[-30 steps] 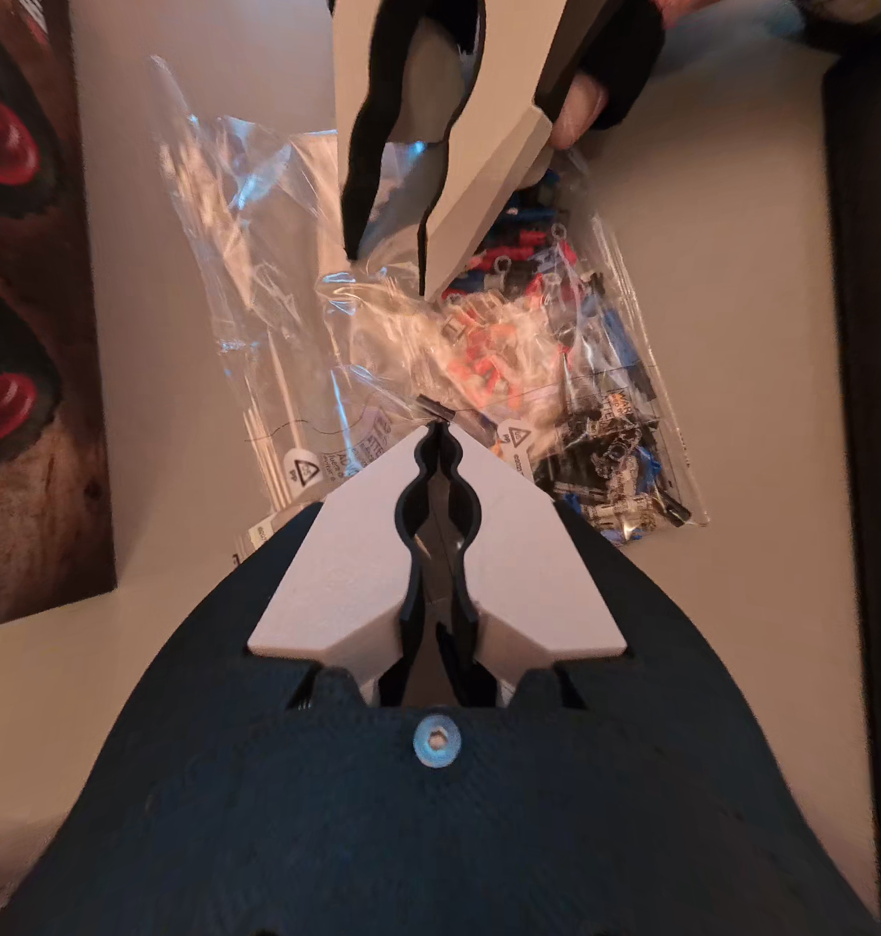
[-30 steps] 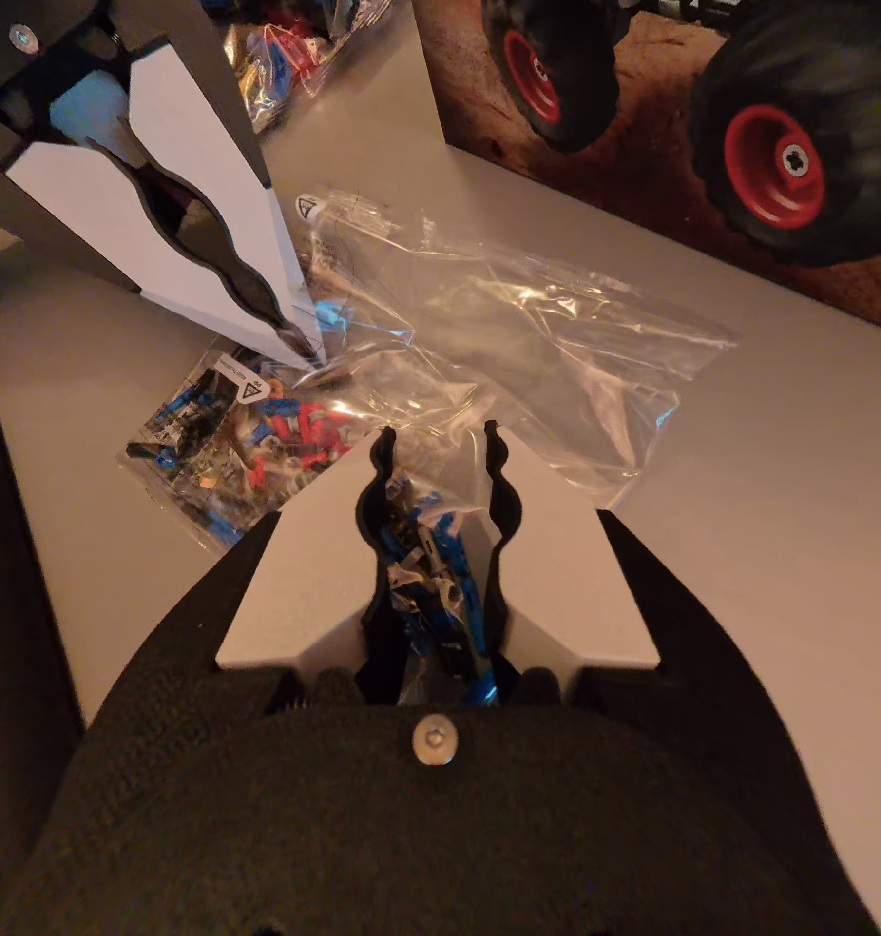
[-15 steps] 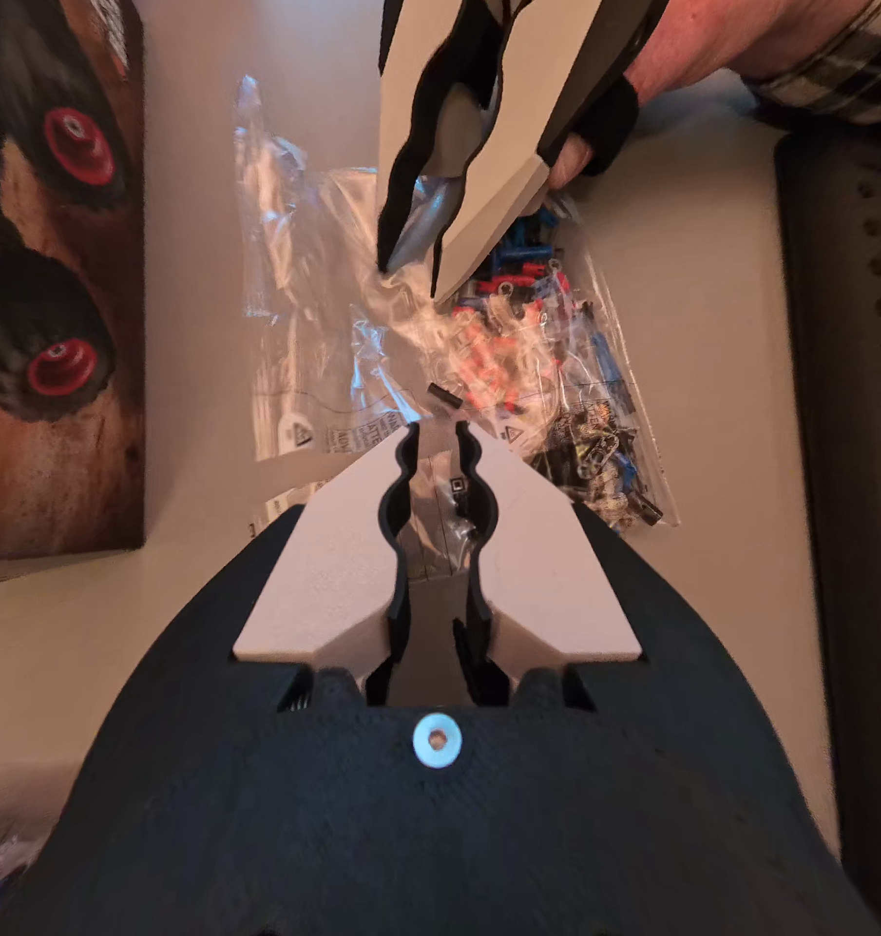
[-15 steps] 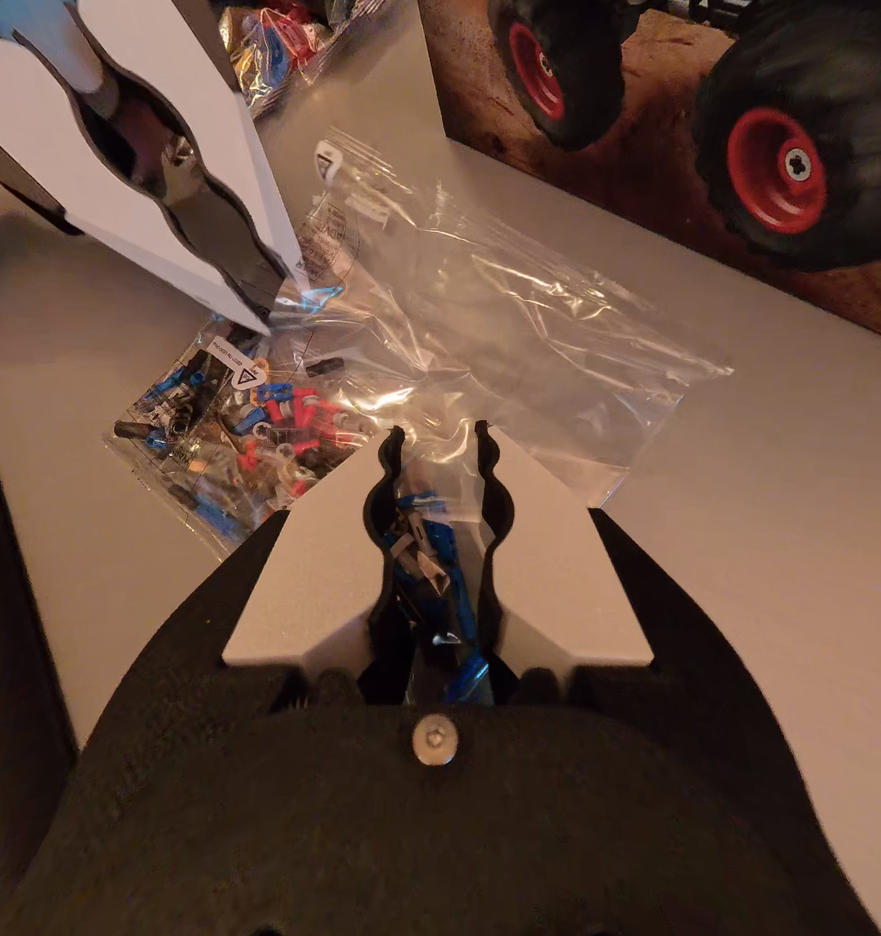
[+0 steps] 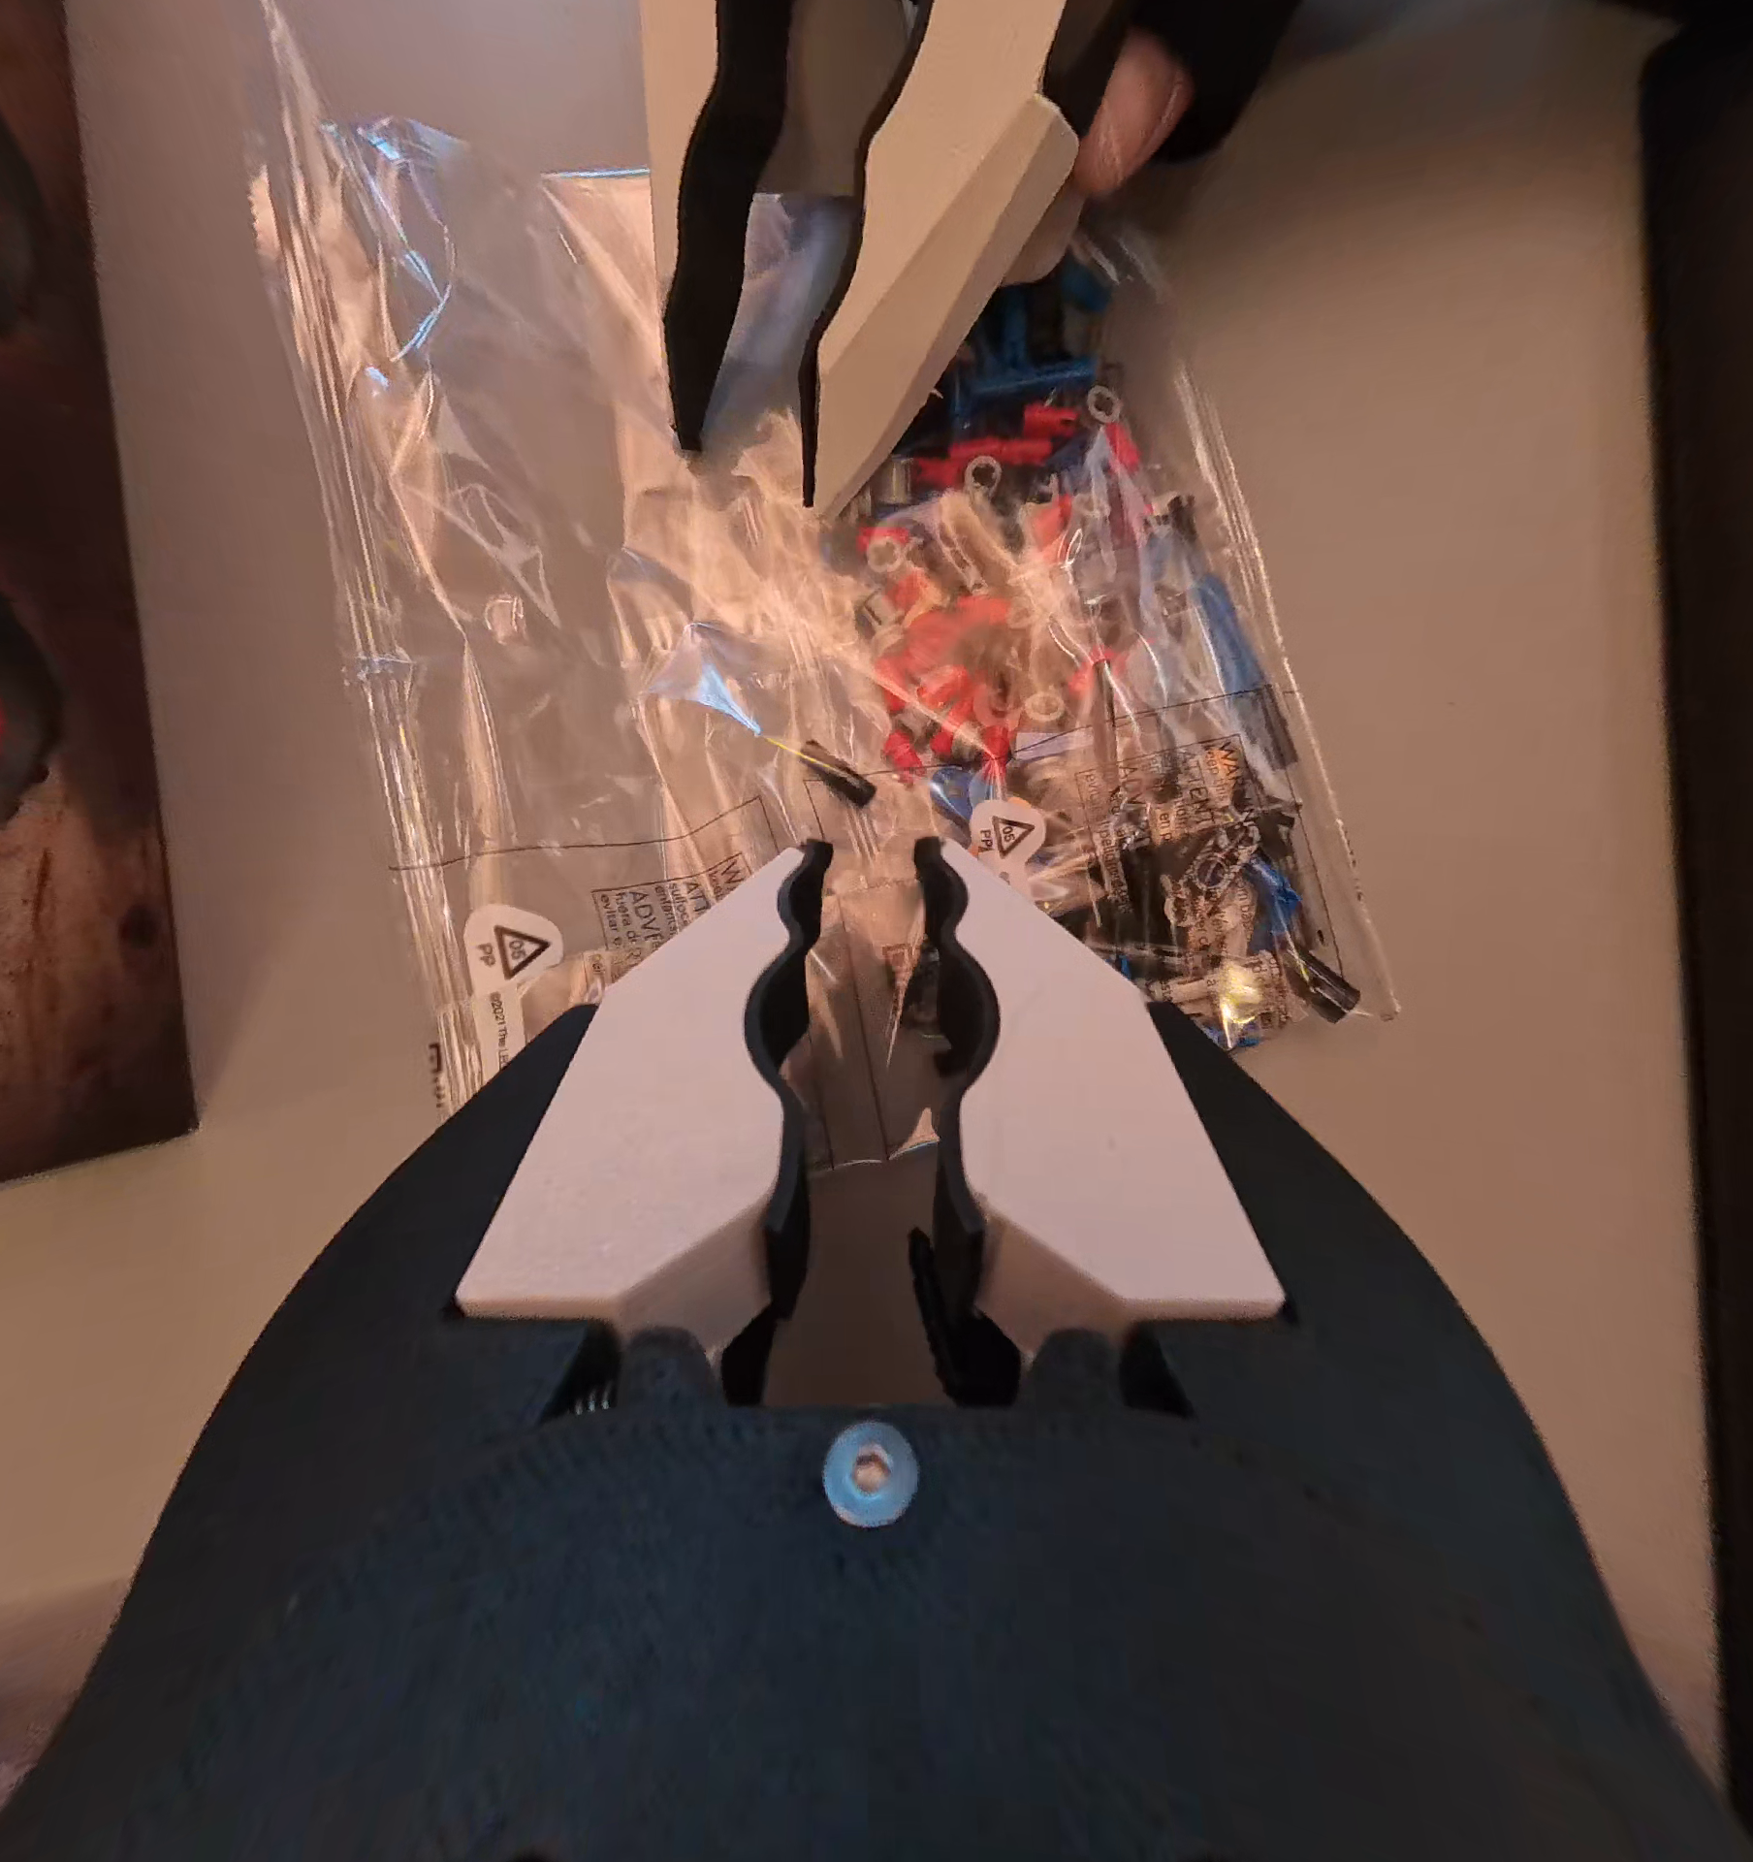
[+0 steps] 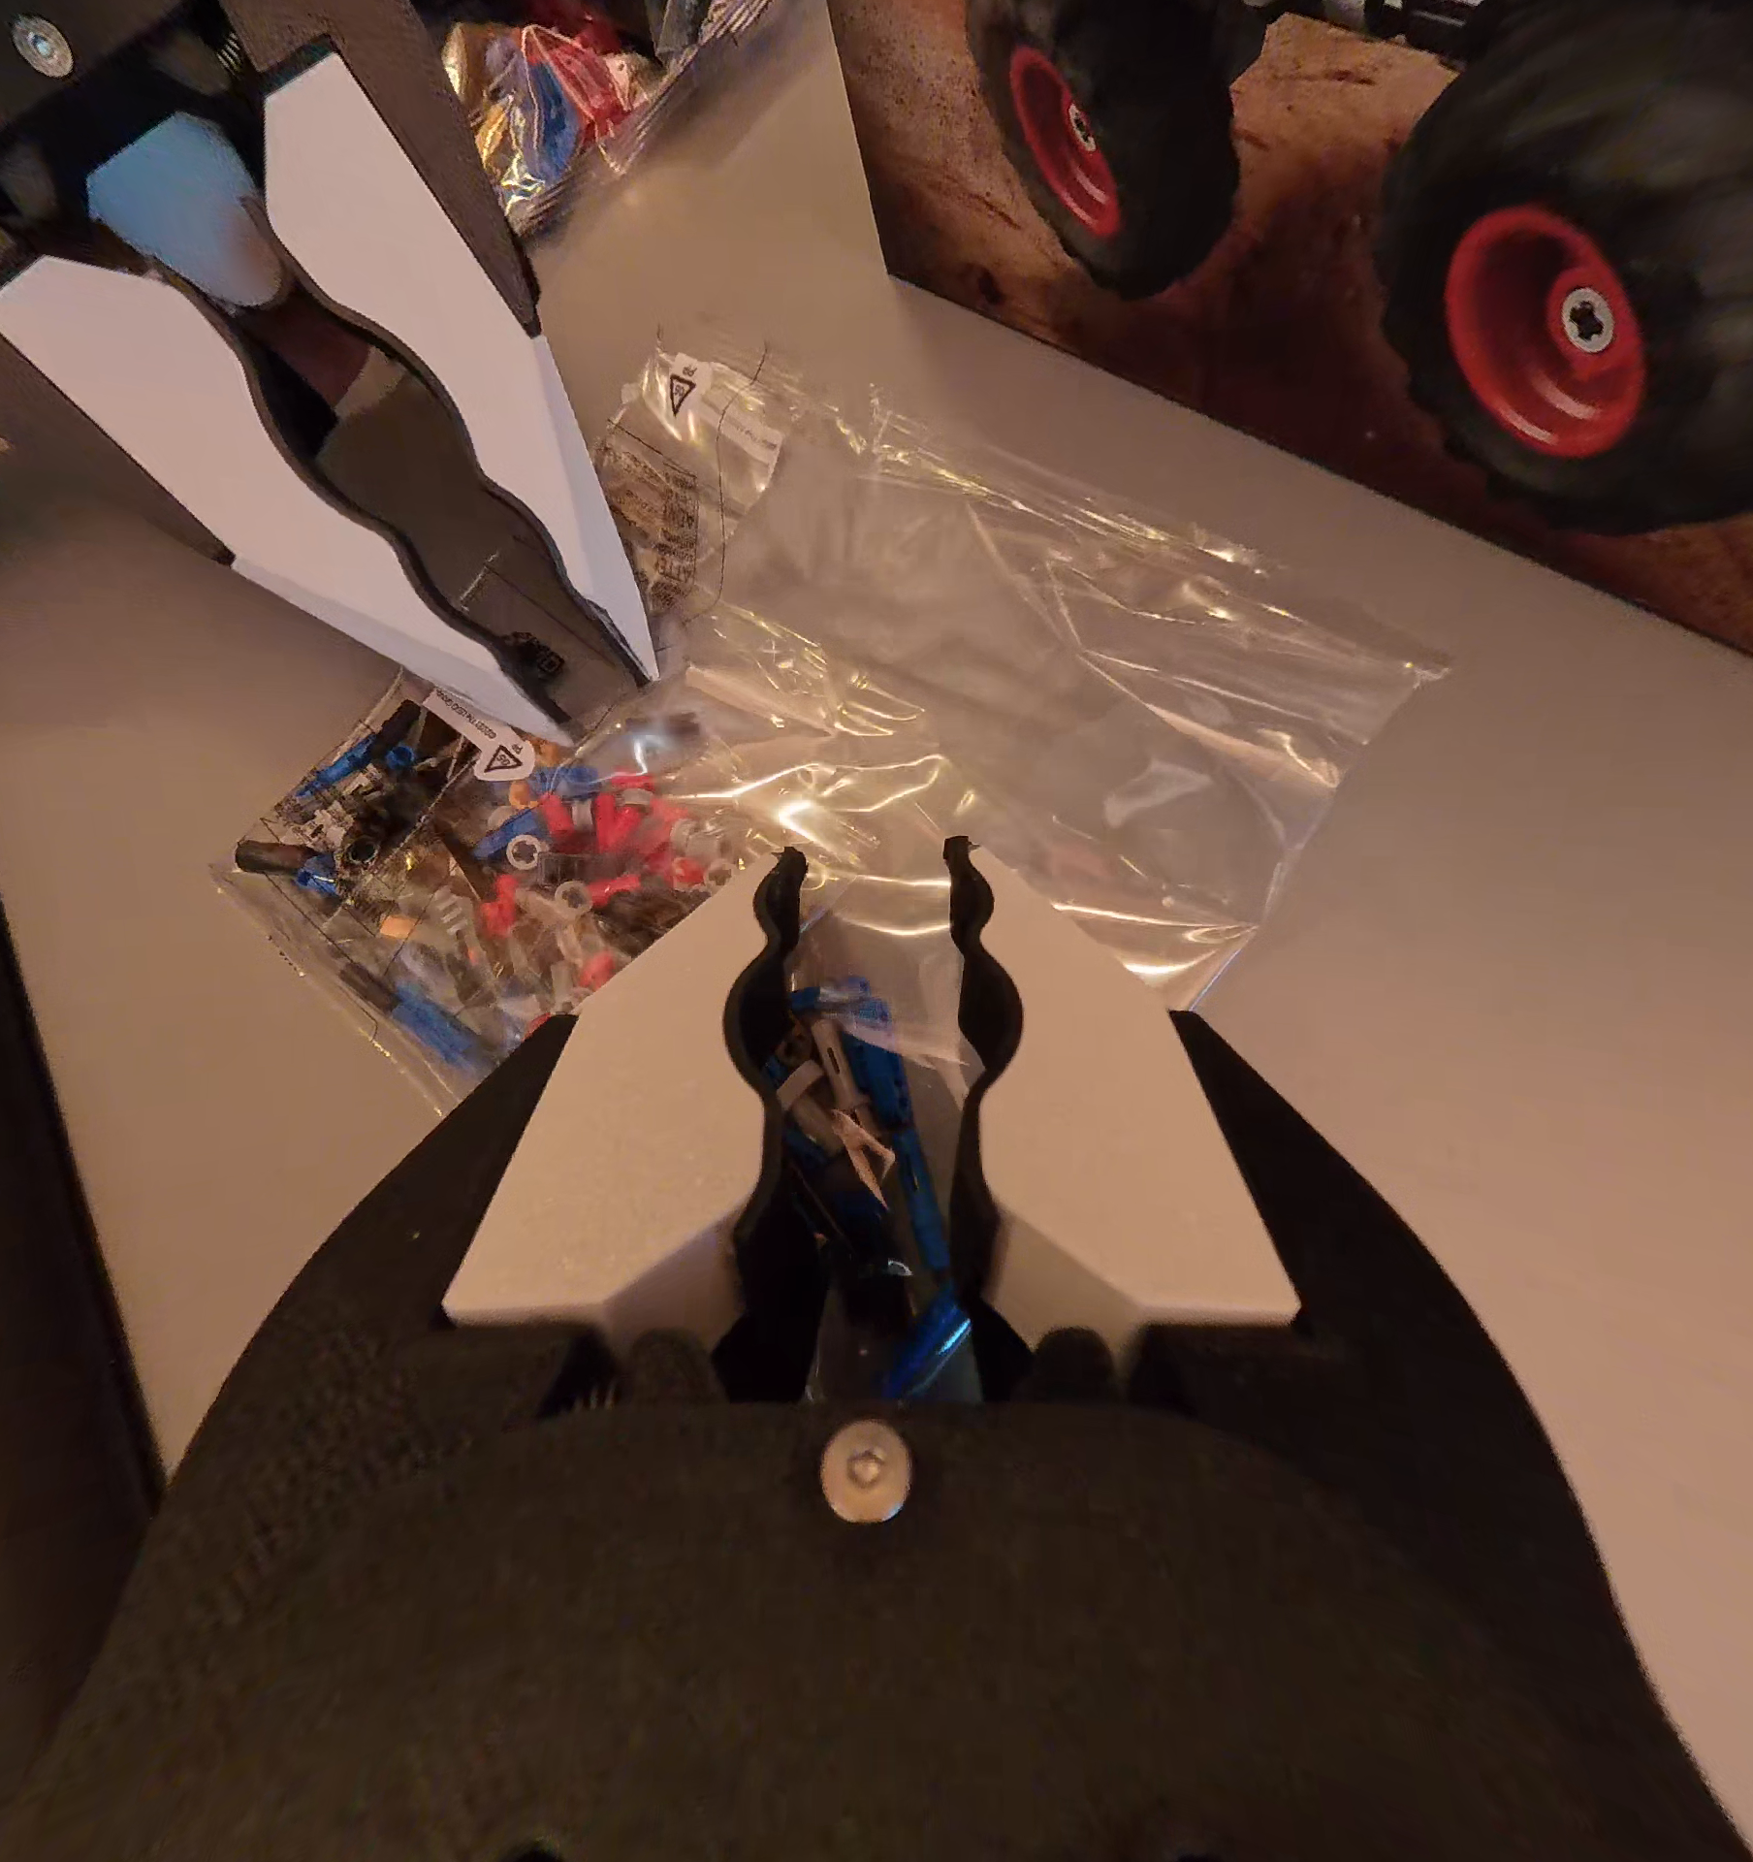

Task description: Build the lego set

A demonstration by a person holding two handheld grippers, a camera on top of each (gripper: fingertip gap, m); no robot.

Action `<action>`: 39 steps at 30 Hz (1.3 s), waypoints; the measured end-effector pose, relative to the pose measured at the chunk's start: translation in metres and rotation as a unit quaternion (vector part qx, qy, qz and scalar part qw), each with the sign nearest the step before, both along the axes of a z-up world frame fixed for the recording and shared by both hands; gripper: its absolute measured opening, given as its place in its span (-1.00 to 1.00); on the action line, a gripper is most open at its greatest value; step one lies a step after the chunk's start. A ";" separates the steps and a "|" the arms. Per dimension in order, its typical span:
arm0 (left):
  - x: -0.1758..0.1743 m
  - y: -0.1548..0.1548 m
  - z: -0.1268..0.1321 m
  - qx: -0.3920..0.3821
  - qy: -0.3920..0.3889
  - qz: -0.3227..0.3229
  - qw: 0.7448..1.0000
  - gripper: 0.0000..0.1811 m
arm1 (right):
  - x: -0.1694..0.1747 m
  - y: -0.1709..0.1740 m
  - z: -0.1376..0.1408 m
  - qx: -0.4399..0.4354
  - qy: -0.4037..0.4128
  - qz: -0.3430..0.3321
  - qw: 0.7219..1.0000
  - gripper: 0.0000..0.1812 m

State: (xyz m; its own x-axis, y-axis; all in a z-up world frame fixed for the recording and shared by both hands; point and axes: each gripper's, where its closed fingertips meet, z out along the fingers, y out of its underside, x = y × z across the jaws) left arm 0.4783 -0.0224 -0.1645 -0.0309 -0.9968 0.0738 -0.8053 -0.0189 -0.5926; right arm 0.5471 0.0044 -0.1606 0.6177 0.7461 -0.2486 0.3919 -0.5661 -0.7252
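A small clear bag of red, blue and black lego pieces [image 5: 1054, 705] lies on the pale table, partly on a large, nearly empty clear bag [image 5: 500, 605]. A loose black pin [image 5: 837, 786] lies at the bags' overlap. My left gripper [image 5: 872, 856] is open, its tips just over the near edge of the bags. My right gripper [image 5: 752, 469] comes from the far side, open, tips on the crumpled plastic. In the right wrist view my right gripper [image 6: 872, 856] is open over blue pieces in plastic [image 6: 852, 1088]. The left gripper [image 6: 600, 700] stands opposite it, above the small bag [image 6: 510, 877].
The lego box with pictured red-hubbed truck wheels [image 6: 1457, 252] lies along the table's one side [image 5: 46, 806]. Another bag of pieces [image 6: 550, 81] lies behind the left gripper. A dark surface [image 5: 1739, 907] borders the other side. A gloved hand [image 5: 1134, 111] holds the right gripper. My right fingertips sit around 8 centimetres from my left ones.
My left gripper was shut a second ago and has opened, wider now. My right gripper has opened a little wider over the bags.
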 end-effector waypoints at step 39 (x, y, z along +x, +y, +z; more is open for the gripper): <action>0.023 -0.030 -0.002 -0.027 -0.025 -0.043 0.998 -1.00 | 0.000 -0.001 -0.001 0.002 -0.005 0.002 1.000 -0.76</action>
State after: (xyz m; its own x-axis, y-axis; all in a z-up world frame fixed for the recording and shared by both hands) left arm 0.5017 -0.0529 -0.1667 -0.1217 -0.9848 0.1236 -0.7751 0.0165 -0.6316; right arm 0.5469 0.0037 -0.1612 0.6166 0.7500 -0.2394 0.4009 -0.5609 -0.7243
